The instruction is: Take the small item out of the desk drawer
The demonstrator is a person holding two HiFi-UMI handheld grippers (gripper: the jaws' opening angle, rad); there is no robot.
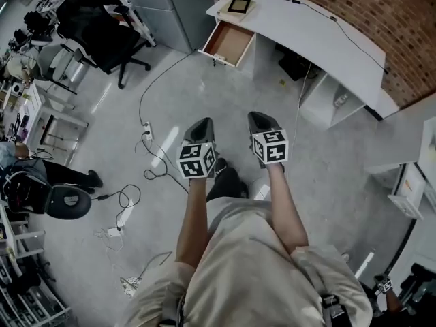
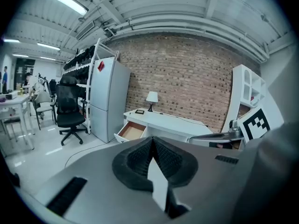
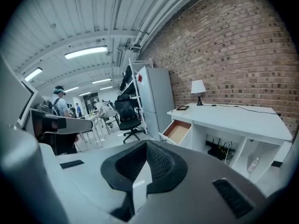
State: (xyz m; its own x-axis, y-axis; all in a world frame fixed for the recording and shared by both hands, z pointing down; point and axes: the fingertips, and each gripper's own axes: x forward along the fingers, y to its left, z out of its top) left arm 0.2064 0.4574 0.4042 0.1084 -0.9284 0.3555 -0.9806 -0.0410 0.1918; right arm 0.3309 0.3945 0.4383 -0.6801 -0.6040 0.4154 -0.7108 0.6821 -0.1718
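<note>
Concrete floor [image 1: 327,176] of a workshop, seen steeply from above, bounded at the upper right by a brick wall [image 1: 354,12]. Against that wall we find a long white desk [image 1: 320,39], and just beyond its left end a tall grey cabinet [image 2: 105,99]; a black office chair [image 1: 102,36] stands on the open floor well apart from both. At the desk's left end the drawer [image 1: 229,43] is pulled out, its brown interior facing up (we read the same open drawer in both gripper views). The small item it should contain cannot be made out at this range, so we can place it no more exactly than the drawer itself. The person stands well back from the desk, bare forearms extended, with the left gripper [image 1: 202,125] and the right gripper [image 1: 262,121] held side by side over the floor, both pointing toward the desk and tilted slightly down. In its own view, the left gripper [image 2: 152,141] shows its ribbed black pads brought together at the tip with nothing between them; the right gripper [image 3: 145,146] likewise has its jaws closed and empty. On the desktop, near the drawer end, we note a small table lamp [image 2: 152,97] and beside it a flat dark-framed object [image 1: 239,5].
</note>
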